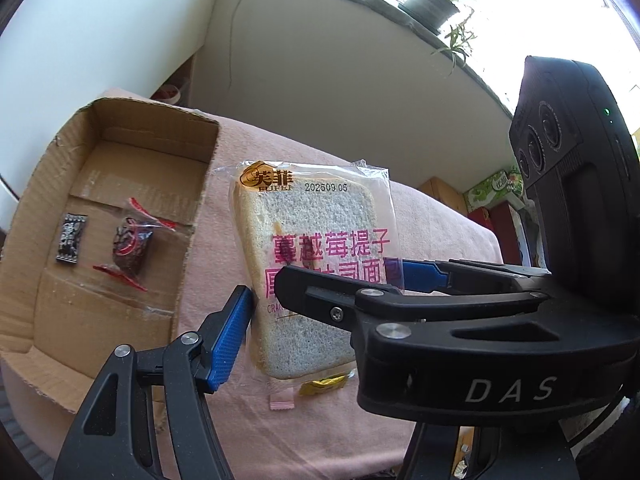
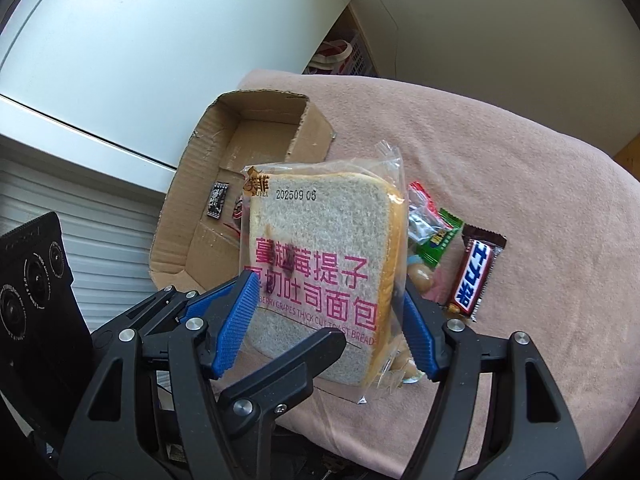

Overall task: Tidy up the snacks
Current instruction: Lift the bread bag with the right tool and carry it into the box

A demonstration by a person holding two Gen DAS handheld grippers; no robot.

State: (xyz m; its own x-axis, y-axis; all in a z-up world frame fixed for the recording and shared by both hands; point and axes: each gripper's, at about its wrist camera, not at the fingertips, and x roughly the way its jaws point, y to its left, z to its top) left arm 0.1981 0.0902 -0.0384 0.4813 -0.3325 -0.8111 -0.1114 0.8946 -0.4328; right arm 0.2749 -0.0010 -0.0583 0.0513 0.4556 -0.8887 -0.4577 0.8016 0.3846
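A clear-wrapped slice of toast bread with pink lettering hangs above the pink cloth, held from both sides. My right gripper is shut on it, its blue pads on the pack's left and right edges. My left gripper presses one blue pad against the pack's left edge. Its other finger is hidden behind the right gripper's black finger, which crosses the pack's front. The open cardboard box lies to the left, holding a small black packet and a dark red-wrapped sweet.
On the cloth right of the bread lie a brown chocolate bar, a green sweet and a clear red-edged packet. A gold sweet and a pink one lie under the pack. A potted plant stands on the sill.
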